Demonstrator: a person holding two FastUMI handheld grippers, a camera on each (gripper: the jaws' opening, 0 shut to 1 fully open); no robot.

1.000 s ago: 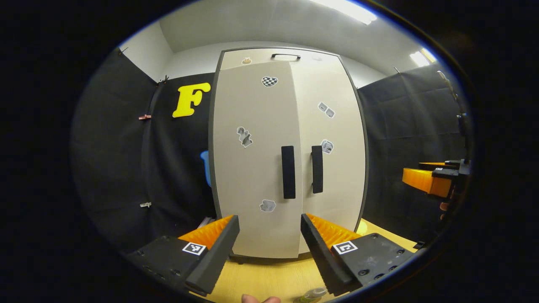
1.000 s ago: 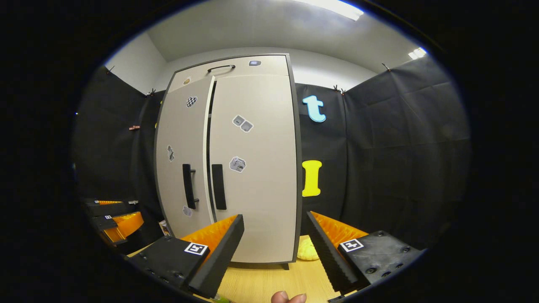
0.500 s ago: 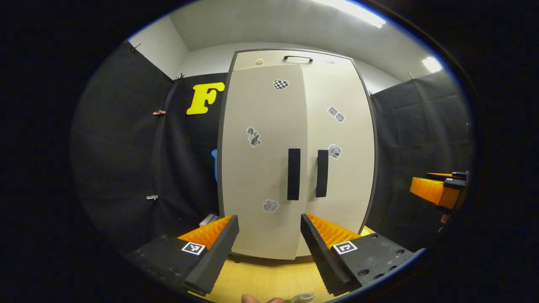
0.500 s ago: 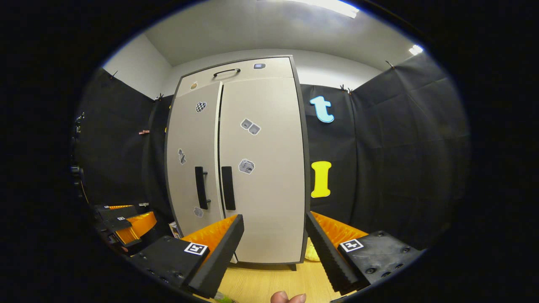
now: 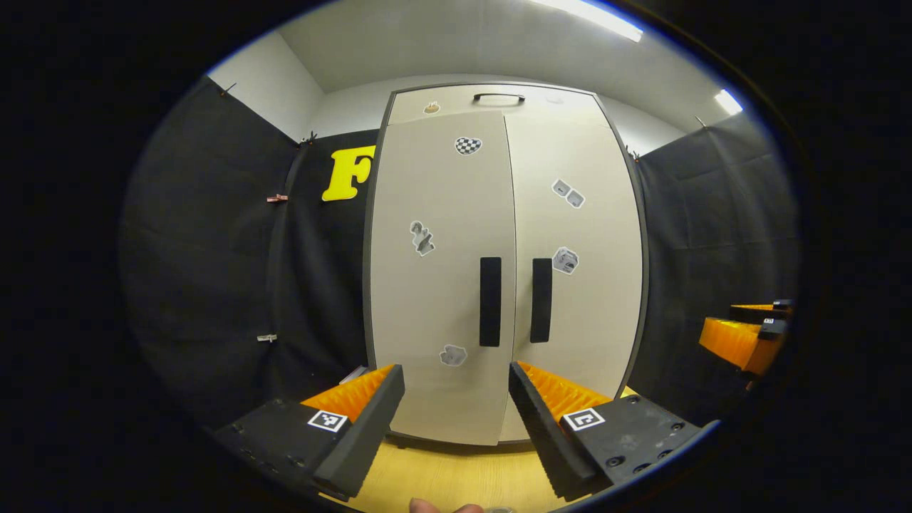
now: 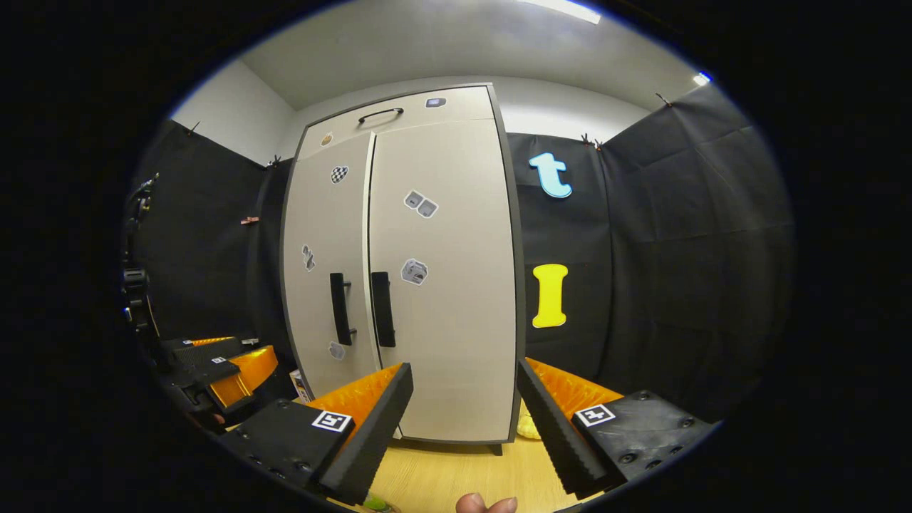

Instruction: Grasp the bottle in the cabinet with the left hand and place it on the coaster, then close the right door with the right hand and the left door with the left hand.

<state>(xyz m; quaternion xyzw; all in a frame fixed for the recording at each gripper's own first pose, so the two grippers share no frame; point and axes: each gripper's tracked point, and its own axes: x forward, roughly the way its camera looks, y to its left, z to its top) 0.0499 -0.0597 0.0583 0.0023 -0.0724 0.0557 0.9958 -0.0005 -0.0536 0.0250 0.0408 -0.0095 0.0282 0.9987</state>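
A recording booth set up as a mock home corner: black cloth wall (image 5: 214, 271) hangs clipped on both sides of a beige two-door cabinet (image 5: 442, 299), which stands on a light wooden tabletop (image 6: 456, 477), under a white ceiling with strip lights (image 5: 591, 16) above the cabinet.

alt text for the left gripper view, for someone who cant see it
A tall beige cabinet stands straight ahead with both doors shut, their two black handles side by side at the middle. The left gripper is open and empty in front of it above a wooden table; the right gripper is at the right edge.
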